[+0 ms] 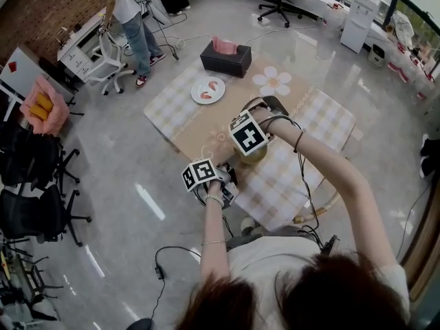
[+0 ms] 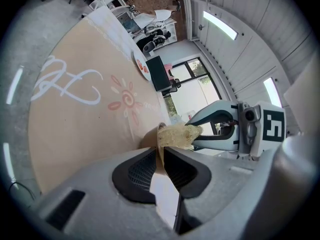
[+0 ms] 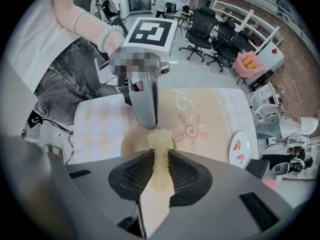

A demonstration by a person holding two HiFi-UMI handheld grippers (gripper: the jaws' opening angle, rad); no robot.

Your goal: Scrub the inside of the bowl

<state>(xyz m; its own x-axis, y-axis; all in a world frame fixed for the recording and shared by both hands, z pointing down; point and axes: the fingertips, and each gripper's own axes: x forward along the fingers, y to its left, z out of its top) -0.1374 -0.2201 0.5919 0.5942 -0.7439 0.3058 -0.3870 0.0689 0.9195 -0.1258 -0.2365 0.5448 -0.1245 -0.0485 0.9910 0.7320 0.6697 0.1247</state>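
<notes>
A tan bowl point(image 1: 254, 157) sits on the checked tablecloth near the table's front edge. My left gripper point(image 2: 161, 156) is shut on the bowl's rim point(image 2: 160, 134), which stands thin between the jaws. My right gripper point(image 3: 160, 156) is shut on a pale yellow scrub sponge point(image 3: 160, 144). The sponge's tip reaches over the bowl point(image 3: 131, 145), close to the left gripper's finger point(image 3: 142, 101). From the left gripper view, the sponge point(image 2: 179, 136) rests at the rim, held by the right gripper point(image 2: 192, 132). In the head view the right gripper point(image 1: 256, 146) hangs over the bowl and the left gripper point(image 1: 223, 181) is beside it.
A white plate point(image 1: 207, 90) with red pieces, a black tissue box point(image 1: 225, 57) and a flower-shaped mat point(image 1: 273, 81) lie at the table's far side. A person point(image 1: 130, 16) stands beyond the table. Office chairs point(image 1: 38, 177) stand at the left.
</notes>
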